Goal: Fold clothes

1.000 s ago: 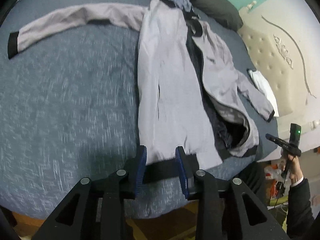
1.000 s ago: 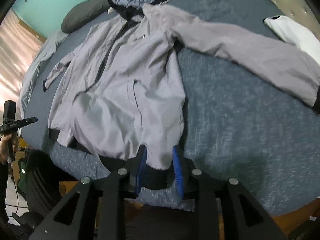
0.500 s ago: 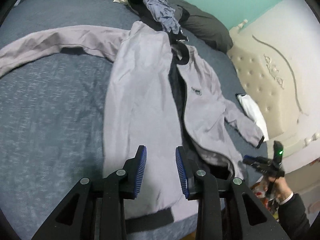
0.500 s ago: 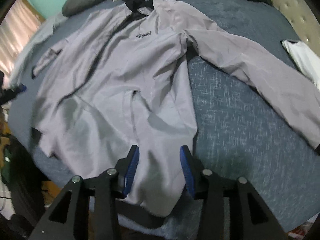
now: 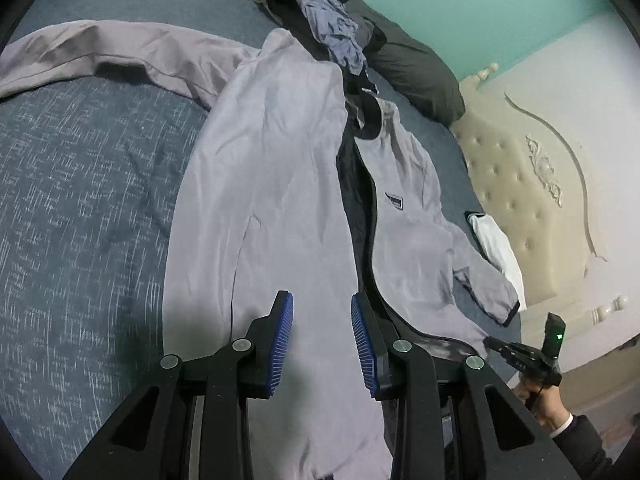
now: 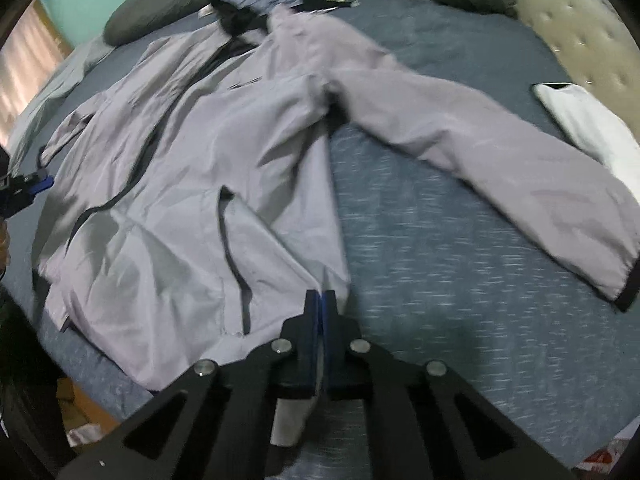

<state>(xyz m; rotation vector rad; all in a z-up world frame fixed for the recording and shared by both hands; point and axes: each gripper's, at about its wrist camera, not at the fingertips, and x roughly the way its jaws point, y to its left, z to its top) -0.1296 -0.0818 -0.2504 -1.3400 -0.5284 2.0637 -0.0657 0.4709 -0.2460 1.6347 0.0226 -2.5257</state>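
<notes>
— Can you read anything on that jacket (image 5: 280,208)?

— There's a small dark patch on the chest (image 5: 394,200), but the lettering is too small to make out. From the other side I see only a thin dark mark there, blurred.

— Where does the jacket lie?

— Spread front-up on the bed (image 5: 80,208), on a blue-grey speckled cover, zip undone so the dark lining shows down the middle. One sleeve (image 6: 500,168) stretches out flat across the cover; the other lies bent near a folded white cloth (image 5: 496,244) at the bed's edge.

— And the grippers?

— The left gripper (image 5: 322,340) hangs over the lower front panel, jaws parted, blue pads to either side of the fabric and not pressing it. The right gripper (image 6: 320,320) is clenched tight on the jacket's side edge near the hem; a ridge of cloth runs up from between its pads.

— The room?

— Turquoise wall, a cream tufted headboard (image 5: 532,184) with carved scrollwork, dark grey pillows (image 5: 412,68), and a heap of dark and blue-grey clothes (image 5: 324,28) above the collar. Pale curtains show at the far left in the right-hand view.
</notes>
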